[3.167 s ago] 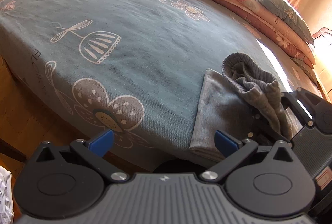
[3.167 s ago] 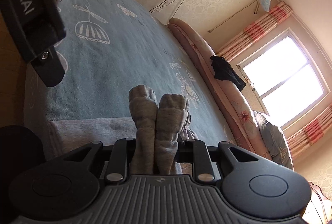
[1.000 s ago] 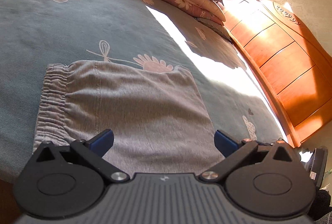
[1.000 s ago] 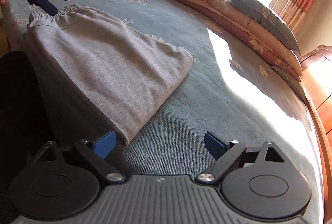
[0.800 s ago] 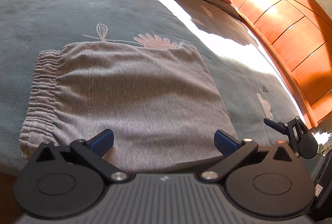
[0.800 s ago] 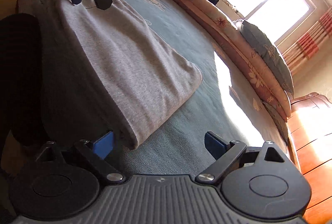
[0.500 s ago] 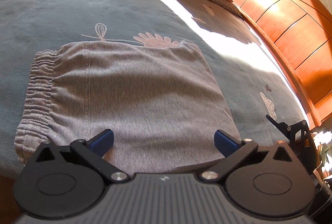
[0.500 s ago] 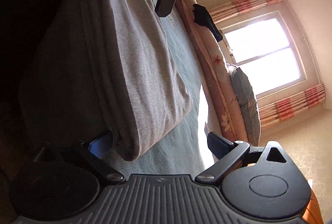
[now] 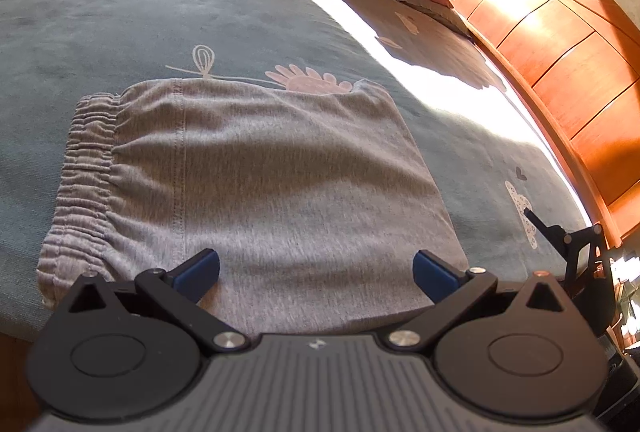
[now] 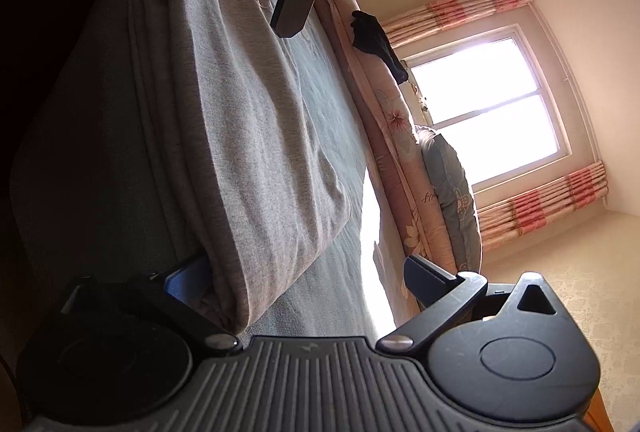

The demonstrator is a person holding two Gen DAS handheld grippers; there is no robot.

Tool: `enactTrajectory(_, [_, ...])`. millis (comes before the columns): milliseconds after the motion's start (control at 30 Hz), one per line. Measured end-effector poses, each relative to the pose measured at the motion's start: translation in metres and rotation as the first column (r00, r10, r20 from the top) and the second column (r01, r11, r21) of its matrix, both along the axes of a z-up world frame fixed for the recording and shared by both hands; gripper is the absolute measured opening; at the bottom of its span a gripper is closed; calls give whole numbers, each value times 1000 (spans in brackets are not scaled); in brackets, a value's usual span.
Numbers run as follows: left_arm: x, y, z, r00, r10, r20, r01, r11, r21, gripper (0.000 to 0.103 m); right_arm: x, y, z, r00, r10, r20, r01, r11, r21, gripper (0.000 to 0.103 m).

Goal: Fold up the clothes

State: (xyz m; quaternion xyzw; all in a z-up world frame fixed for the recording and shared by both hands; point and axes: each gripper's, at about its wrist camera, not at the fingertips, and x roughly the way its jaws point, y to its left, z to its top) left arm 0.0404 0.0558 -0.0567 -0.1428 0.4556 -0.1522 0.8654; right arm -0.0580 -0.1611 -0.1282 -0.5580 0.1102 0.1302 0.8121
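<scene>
Sunlit teal bedspread (image 9: 120, 27) fills the left wrist view, with a folded grey garment (image 9: 260, 183) lying flat near the bed's front edge. Its gathered elastic waistband (image 9: 86, 175) sits at nine o'clock, and the body runs rightward to a squared far corner at about one o'clock. At six o'clock, the left gripper (image 9: 316, 272) hangs spread wide over the garment's near edge, blue pads clear of the cloth and holding nothing. Further right, at four o'clock, part of the right gripper (image 9: 576, 252) shows beside the wooden footboard (image 9: 560, 63).

From the right wrist view, which is rolled sideways, the right gripper (image 10: 308, 276) is also spread and empty, one blue pad (image 10: 188, 278) just beside the garment's thick folded end (image 10: 240, 296), the other out over bare bedspread. The garment's long axis runs away from that claw toward eleven o'clock, where the left gripper hovers near the waistband.

As it lies, the garment is already a stacked rectangle. Whether another fold is due or the folding is finished cannot be settled; each claw stands at its own end of the long axis.
</scene>
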Motion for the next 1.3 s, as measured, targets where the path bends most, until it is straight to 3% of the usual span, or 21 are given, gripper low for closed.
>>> enactTrajectory(267, [5,2,-9,1000,12,-13,-12,1000,5,102,16,-4,-2,995,-97,-32,98,994,47,103])
enactTrajectory(533, [7,7,-14,1000,21,-17,-21,1000,19,102,9,-23,12,987,-141,-81,153,974,168,103])
enactTrajectory(700, [-6,9,3,999,27,44,-29,999,43,102,4,-34,21,980,-165,-114,189,952,241,103])
enactTrajectory(833, [-10,16,-2,998,23,55,-27,997,77,102,-4,-31,41,991,-133,4,123,932,341,103])
enactTrajectory(933, [-13,22,-11,999,30,43,-34,994,101,102,2,-24,42,991,-134,18,119,927,355,103])
enactTrajectory(1100, [-22,27,-11,998,18,53,-24,993,115,102,23,-26,18,972,-184,-145,225,908,354,103])
enactTrajectory(1300, [-16,30,15,994,5,112,-15,997,82,102,17,-41,16,949,-213,-233,298,846,442,103])
